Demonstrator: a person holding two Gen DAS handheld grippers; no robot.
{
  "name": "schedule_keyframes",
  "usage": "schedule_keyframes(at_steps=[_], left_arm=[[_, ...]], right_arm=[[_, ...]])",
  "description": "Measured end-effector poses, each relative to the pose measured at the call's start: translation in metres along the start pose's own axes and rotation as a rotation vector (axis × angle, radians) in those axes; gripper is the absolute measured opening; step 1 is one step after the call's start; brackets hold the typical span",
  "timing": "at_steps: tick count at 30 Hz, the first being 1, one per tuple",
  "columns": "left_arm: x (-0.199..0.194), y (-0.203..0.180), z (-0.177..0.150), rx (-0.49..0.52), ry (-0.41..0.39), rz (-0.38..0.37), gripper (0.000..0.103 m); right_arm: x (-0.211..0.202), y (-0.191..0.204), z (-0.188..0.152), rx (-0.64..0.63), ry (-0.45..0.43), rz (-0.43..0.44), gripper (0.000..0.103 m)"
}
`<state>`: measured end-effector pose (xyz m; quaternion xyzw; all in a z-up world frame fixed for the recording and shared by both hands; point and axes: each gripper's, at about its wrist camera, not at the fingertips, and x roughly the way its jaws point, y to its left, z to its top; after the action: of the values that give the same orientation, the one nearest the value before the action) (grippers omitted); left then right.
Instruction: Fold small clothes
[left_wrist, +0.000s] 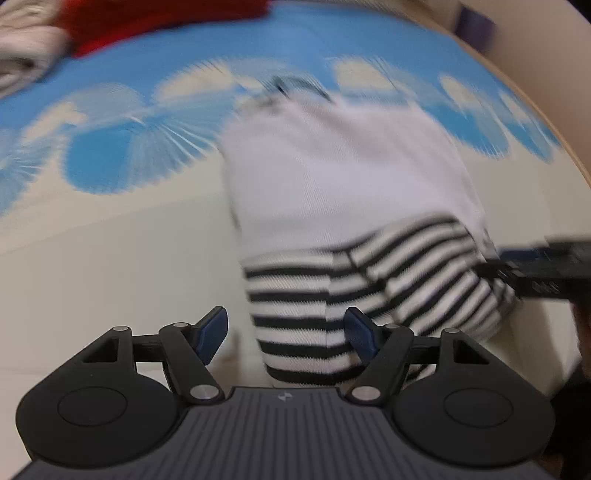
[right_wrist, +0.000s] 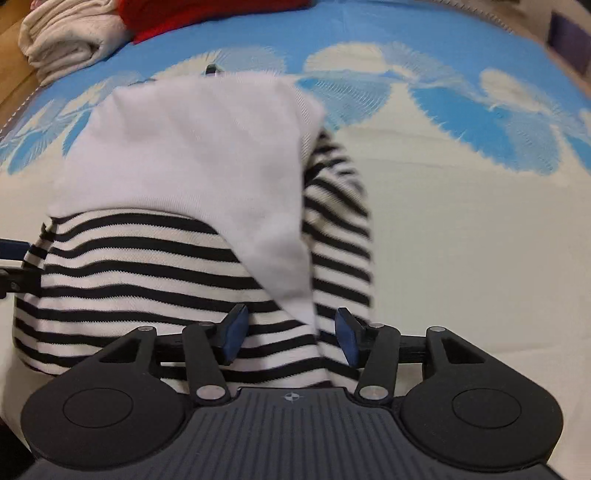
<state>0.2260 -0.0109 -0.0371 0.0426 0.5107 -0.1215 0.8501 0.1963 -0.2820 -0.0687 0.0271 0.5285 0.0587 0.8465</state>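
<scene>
**Shirt ahead, both grippers spread at its near hem**

My left gripper (left_wrist: 287, 334) is released, pads apart, nothing between them; the shirt (left_wrist: 332, 229) lies ahead and to its right, near hem just past the right pad. The shirt's long axis runs away from me across the blue-and-cream cloth (left_wrist: 110, 206), striped part near, white part far. My right gripper (right_wrist: 290, 332) is also spread, and the hem sits between its pads, so I judge it nearer. Count: one shirt, two grippers, one cream bundle (right_wrist: 66, 40), one red garment (right_wrist: 192, 14).

striped top (right_wrist: 147, 258): soft knit cloth | bedsheet (right_wrist: 461, 240): matt woven | fingers (right_wrist: 236, 332): matt blue plastic
</scene>
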Motion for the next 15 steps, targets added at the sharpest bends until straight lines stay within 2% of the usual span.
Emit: schedule_keyframes(at_steps=[2,5,6,9,10,15], left_arm=[[-0.029,-0.004,-0.001,-0.014,-0.105,0.048,0.078],[-0.066,-0.014,-0.004,-0.036,-0.213,0.096,0.091],[-0.077,-0.019,-0.007,-0.032,-0.234,0.113,0.093],[-0.106,-0.036,-0.023,0.004,-0.285,0.157,0.095],[-0.113,-0.045,-0.031,0.01,-0.296,0.16,0.102],[-0.134,-0.073,-0.086,-0.006,-0.327,0.152,0.103]], right_arm=[[-0.024,-0.005,0.0,0.023,-0.066,-0.012,0.051],[-0.07,-0.008,-0.007,0.039,-0.206,-0.057,0.053],[-0.086,-0.01,-0.01,0.057,-0.252,-0.058,0.056],[-0.13,-0.009,-0.033,0.092,-0.372,-0.048,0.074],[-0.141,-0.007,-0.039,0.097,-0.397,-0.05,0.08],[-0.177,0.007,-0.081,0.097,-0.489,-0.037,0.088]])
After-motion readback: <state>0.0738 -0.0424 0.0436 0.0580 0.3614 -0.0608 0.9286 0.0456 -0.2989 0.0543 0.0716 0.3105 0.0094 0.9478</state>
